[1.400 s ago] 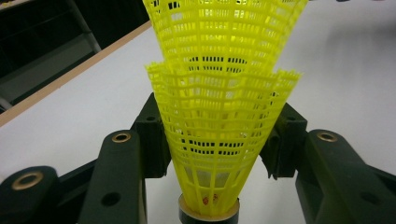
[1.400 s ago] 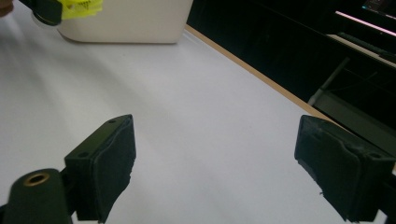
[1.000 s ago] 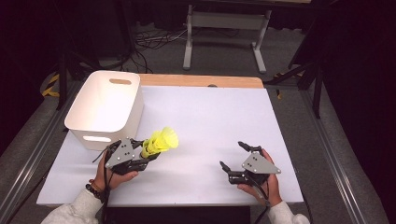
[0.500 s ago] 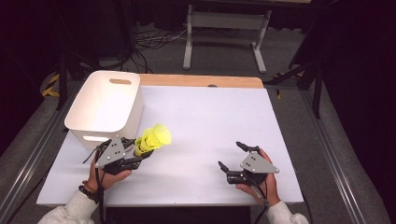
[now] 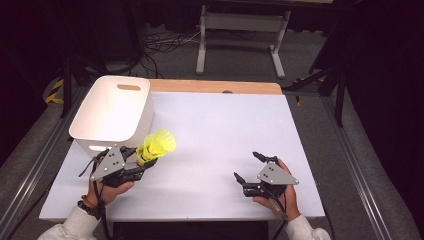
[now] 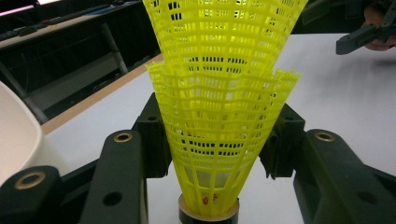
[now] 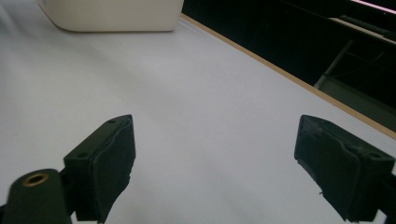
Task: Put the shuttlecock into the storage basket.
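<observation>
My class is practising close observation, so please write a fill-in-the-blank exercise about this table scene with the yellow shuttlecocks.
1. The left hand-held gripper is closed on nested shuttlecocks coloured ____.
2. The white bin stands at the table's ____ side in the high view.
3. The right hand-held gripper has its jaws ____, with nothing between them.
4. The table has a top coloured ____.

Missing words: yellow; left; open; white

Two yellow shuttlecocks (image 5: 156, 146) (nested together), one white bin (image 5: 112, 114), two tongs.
</observation>
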Tool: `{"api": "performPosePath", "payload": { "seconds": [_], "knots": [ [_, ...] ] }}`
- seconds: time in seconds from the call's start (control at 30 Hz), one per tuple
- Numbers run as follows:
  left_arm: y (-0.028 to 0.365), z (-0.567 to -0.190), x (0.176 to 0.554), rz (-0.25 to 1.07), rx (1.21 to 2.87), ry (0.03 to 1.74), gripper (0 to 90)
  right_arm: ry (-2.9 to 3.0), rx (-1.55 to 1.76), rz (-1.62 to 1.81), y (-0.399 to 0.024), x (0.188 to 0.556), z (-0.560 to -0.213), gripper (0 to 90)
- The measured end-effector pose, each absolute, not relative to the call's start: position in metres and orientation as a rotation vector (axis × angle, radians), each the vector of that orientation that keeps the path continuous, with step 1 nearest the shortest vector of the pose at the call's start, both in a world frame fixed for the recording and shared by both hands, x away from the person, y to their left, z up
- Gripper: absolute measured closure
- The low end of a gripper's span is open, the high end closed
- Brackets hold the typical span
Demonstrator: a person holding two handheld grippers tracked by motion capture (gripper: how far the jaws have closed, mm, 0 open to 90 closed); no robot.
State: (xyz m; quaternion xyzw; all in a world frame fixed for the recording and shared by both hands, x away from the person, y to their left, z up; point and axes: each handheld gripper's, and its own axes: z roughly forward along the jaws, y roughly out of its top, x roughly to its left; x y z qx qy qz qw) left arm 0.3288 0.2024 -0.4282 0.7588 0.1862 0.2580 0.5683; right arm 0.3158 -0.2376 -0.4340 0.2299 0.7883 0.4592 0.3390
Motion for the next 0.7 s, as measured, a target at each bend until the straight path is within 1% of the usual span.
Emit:
{"api": "performPosePath", "payload": {
  "seconds": [0.7],
  "knots": [
    [0.223, -0.420, 0.321, 0.639, 1.724, 0.481, 52.9, 2.052, 0.597, 1.211, -0.239, 0.316, -0.433, 13.1]
  ]
}}
